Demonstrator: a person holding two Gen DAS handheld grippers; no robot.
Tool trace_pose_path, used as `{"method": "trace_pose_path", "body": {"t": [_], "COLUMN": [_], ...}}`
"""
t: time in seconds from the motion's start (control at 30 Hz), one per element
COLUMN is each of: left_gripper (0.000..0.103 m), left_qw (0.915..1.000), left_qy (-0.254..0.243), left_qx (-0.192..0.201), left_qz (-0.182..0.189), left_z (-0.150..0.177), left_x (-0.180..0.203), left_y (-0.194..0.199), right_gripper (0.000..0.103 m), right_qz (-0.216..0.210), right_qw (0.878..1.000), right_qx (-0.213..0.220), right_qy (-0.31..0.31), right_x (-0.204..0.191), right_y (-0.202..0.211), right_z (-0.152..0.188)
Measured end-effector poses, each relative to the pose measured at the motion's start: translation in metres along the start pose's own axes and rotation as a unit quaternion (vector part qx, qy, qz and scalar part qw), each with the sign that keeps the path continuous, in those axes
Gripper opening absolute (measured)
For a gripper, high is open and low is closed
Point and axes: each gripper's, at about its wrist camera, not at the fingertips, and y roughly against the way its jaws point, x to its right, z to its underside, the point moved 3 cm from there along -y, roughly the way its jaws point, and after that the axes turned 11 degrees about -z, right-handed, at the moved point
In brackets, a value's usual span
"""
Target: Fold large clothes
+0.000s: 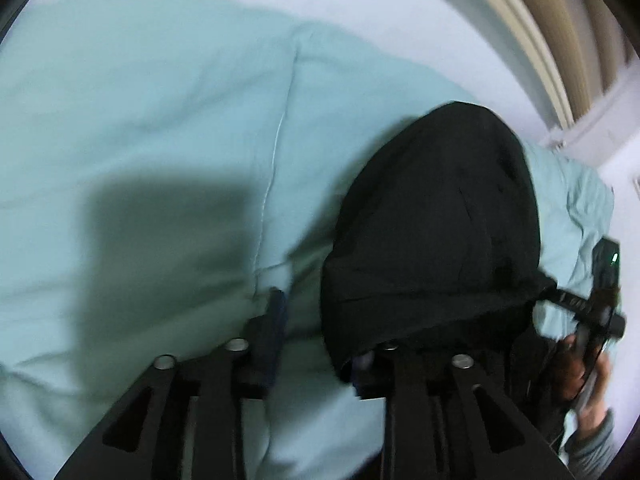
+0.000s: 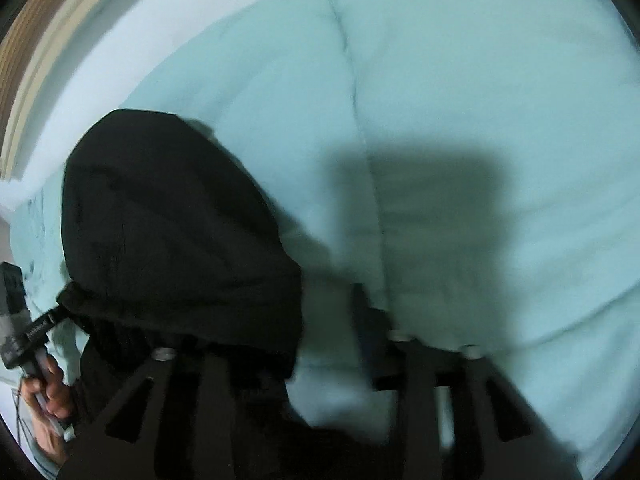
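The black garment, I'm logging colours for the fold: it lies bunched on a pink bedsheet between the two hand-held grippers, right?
Not pink: the bedsheet is pale teal, as the left wrist view shows. The rest stands: the black garment lies bunched on it between the left hand-held gripper and the right hand-held gripper.

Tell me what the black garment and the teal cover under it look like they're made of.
Black garment: a soft woven or knit fabric, matte, judging by its limp drape and lack of shine; blur hides the weave. Teal cover: padded cloth, probably a quilted cotton-like bedspread, matte, with a stitched seam and puffy folds.
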Motion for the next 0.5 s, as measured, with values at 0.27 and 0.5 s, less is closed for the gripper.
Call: {"method": "trace_pose_path", "body": {"t": [0.27, 0.5], "left_gripper": [0.06, 0.064], "left_qw": [0.9882, 0.9937], "left_qy": [-0.035, -0.08], "left_qx": [0.148, 0.078], "left_qz": [0.015, -0.009], "left_z": [-0.009, -0.047], "left_x": [0.021, 0.069], "left_y": [0.108, 0.045], "right_gripper": [0.051, 0.056], "right_qz": [-0.046, -0.02], "right_qw": [0.994, 0.994], "right_qx": [0.084, 0.058], "right_qy": [0.043, 0.093], "right_x": [-0.034, -0.093], "right_y": [0.086, 0.021], "right_z": [-0.004, -0.04]}}
